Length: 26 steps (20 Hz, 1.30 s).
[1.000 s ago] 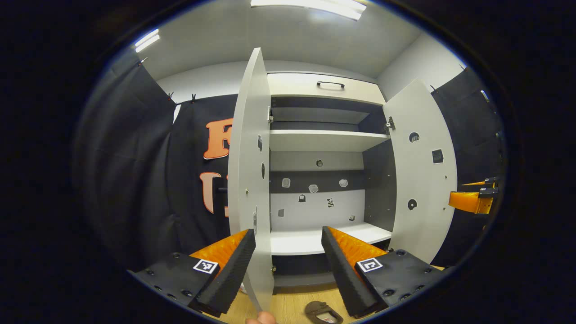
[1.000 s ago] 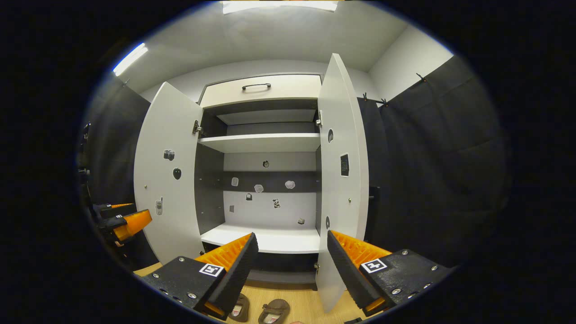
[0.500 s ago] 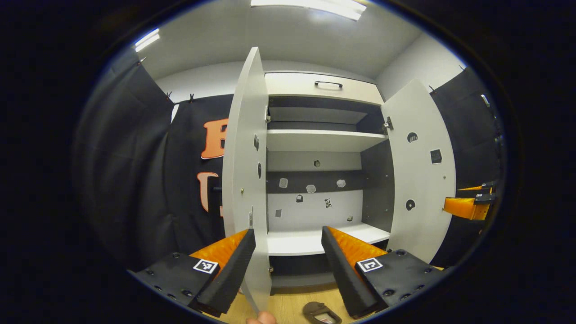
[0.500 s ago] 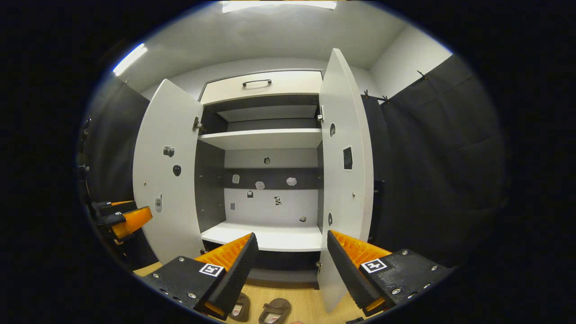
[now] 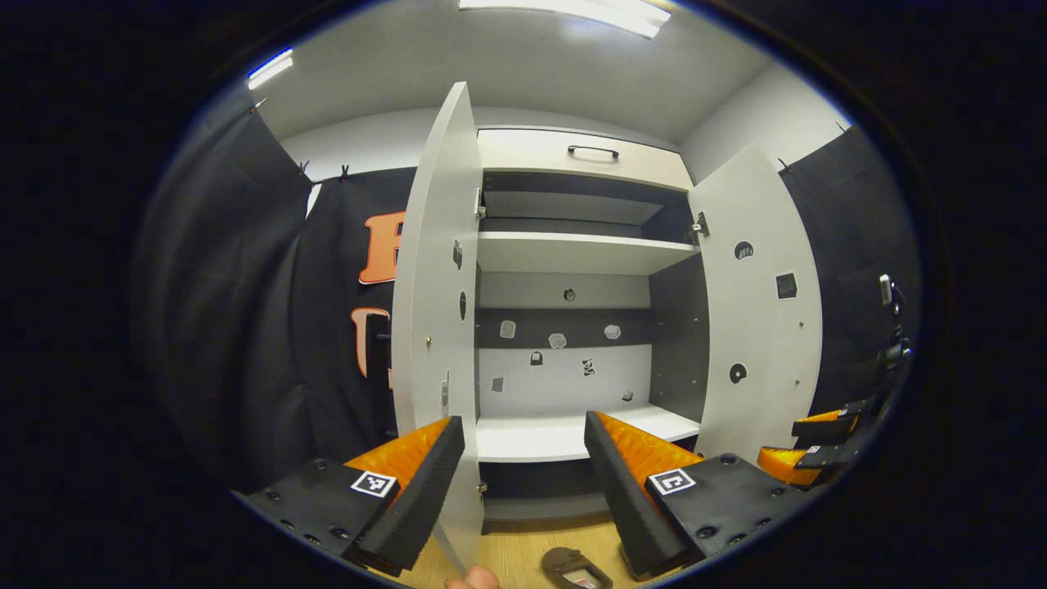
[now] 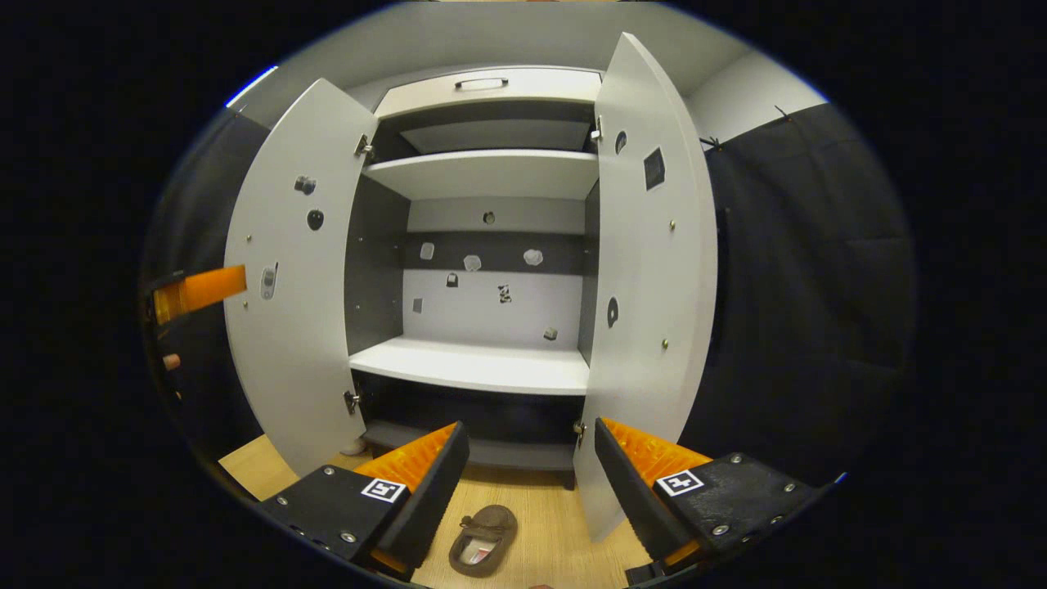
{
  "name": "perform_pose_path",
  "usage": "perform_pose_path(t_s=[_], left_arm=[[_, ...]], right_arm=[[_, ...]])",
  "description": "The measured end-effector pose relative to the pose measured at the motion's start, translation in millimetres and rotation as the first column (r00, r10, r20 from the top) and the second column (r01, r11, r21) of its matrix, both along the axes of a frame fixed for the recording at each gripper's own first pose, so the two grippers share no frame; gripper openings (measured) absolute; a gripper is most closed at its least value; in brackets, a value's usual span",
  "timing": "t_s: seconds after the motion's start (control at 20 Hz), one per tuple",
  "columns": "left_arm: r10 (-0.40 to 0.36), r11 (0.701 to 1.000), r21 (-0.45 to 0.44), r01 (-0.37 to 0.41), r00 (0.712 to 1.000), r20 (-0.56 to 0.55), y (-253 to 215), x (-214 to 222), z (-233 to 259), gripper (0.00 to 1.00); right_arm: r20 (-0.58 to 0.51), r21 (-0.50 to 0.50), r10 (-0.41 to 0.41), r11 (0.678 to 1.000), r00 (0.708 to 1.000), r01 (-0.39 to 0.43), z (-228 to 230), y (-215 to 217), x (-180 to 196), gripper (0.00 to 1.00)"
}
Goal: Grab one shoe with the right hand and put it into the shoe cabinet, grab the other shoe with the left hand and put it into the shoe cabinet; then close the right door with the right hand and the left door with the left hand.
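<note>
A brown shoe [image 6: 483, 528] lies on the wooden floor [image 6: 556, 548] in front of the white shoe cabinet [image 6: 491, 172], low between the fingers of my right gripper [image 6: 527, 491], which is open and holds nothing. In the left gripper view a brown shoe [image 5: 577, 567] shows at the bottom edge, just below my open, empty left gripper [image 5: 523, 491]. Both cabinet doors stand open: the left door [image 5: 433, 327] is close ahead and nearly edge-on, the right door [image 6: 654, 278] swung out. The lower shelf [image 6: 474, 368] is bare.
The cabinet has an upper shelf [image 5: 572, 249] and a top drawer with a dark handle [image 5: 593, 151]. The right gripper [image 5: 818, 450] shows low at the far right, the left gripper [image 6: 196, 290] beside the left door [image 6: 286, 278]. Black cloth hangs on both sides.
My right gripper has dropped and tilted down toward the floor, so the cabinet rose in its view and one shoe now lies between its fingers. The left gripper drifted slightly.
</note>
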<state>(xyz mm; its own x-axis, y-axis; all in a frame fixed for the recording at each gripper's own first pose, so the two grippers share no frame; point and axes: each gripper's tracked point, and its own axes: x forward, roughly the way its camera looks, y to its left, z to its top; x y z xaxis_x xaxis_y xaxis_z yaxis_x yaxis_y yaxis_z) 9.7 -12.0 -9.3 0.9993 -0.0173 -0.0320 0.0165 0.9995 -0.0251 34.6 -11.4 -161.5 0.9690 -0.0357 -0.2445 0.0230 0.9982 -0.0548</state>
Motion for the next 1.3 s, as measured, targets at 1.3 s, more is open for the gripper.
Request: perform_pose_path(t_s=[1.3], left_arm=[[0.034, 0.999, 0.034, -0.032, 0.998, -0.060, 13, 5, -27, 0.96]], right_arm=[[-0.530, 0.107, -0.032, 0.989, 0.848, 0.105, -349, 14, 0, 0.81]])
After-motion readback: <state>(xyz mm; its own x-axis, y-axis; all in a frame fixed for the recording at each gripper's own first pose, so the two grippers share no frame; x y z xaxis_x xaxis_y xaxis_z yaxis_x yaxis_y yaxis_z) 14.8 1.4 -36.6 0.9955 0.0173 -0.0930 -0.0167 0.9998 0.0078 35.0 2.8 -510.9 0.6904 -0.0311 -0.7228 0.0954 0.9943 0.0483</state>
